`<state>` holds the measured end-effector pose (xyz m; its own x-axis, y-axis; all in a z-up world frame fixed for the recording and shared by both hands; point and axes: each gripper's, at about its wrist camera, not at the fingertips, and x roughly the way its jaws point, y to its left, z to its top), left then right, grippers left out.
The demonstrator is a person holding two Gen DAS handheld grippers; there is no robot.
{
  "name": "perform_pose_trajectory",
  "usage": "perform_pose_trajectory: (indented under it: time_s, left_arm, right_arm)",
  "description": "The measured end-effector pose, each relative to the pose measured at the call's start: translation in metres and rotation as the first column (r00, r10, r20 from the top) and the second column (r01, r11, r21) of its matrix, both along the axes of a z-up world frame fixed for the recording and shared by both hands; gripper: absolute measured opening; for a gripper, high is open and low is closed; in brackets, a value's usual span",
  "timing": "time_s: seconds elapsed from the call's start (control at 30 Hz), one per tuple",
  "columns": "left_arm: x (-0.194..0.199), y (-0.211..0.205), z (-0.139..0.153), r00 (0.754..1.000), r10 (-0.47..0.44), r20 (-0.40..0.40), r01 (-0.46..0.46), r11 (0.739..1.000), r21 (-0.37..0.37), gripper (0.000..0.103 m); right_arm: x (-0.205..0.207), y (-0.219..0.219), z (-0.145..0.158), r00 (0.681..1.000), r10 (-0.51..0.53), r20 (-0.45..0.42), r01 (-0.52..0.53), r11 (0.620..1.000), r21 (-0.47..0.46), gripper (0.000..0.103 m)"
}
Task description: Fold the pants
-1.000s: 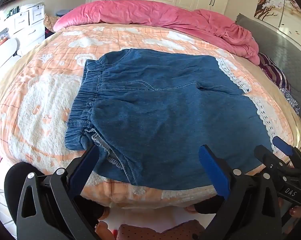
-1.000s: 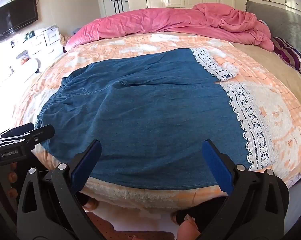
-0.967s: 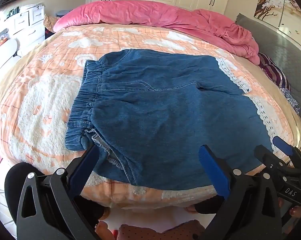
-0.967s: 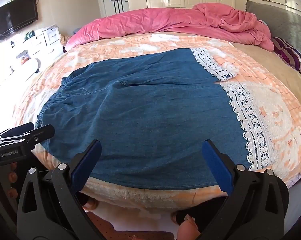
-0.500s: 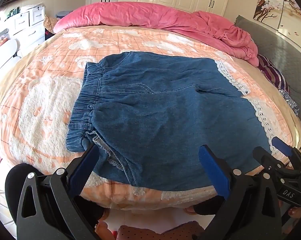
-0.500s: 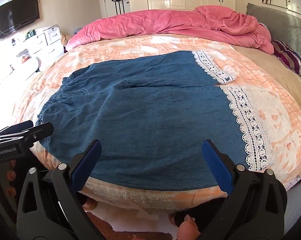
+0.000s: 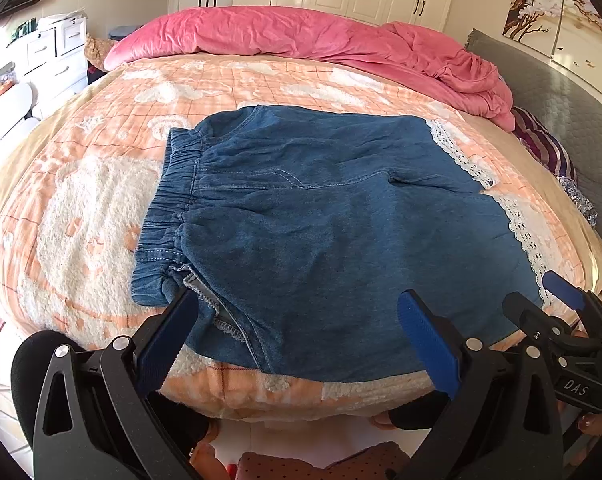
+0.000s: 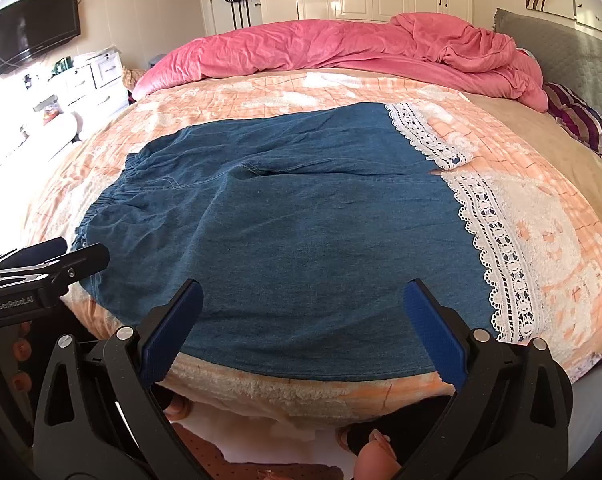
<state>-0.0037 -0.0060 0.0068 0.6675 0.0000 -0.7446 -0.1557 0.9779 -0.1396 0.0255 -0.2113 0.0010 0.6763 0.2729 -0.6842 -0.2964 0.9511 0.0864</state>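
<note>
We see the blue pants [image 7: 321,224] spread flat on the bed [image 7: 81,208], our left claw [image 7: 297,344] and right claw [image 8: 301,332] wide open, empty, at the pants' near edge.

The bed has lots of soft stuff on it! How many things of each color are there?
Blue: 1, the denim pants
Pink: 1, the crumpled duvet
Peach and white: 1, the fuzzy blanket
Purple striped: 1, the cloth at the bed's right edge
Total: 4
</note>
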Motion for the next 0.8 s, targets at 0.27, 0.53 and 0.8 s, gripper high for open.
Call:
perform_pose_trajectory:
  time_s: [0.27,0.53,0.8]
  left_arm:
    - [-0.0005,-0.0019,0.0011,1.000,-0.014,0.006,0.014,1.000,0.002,0.099]
    - [-0.0003,-0.0015,0.0013,1.000,-0.017,0.009,0.017,1.000,0.001,0.099]
    - [-0.0002,-0.0026,0.0010,1.000,-0.020,0.011,0.020,1.000,0.002,0.099]
  right_arm:
    - [-0.0012,0.0002,0.0000,1.000,-0.001,0.001,0.001,1.000,-0.003,0.095]
    - [-0.0008,-0.0001,0.0002,1.000,-0.006,0.004,0.006,1.000,-0.009,0.095]
    - [0.0001,0.0007,0.0001,1.000,-0.006,0.006,0.006,1.000,-0.013,0.095]
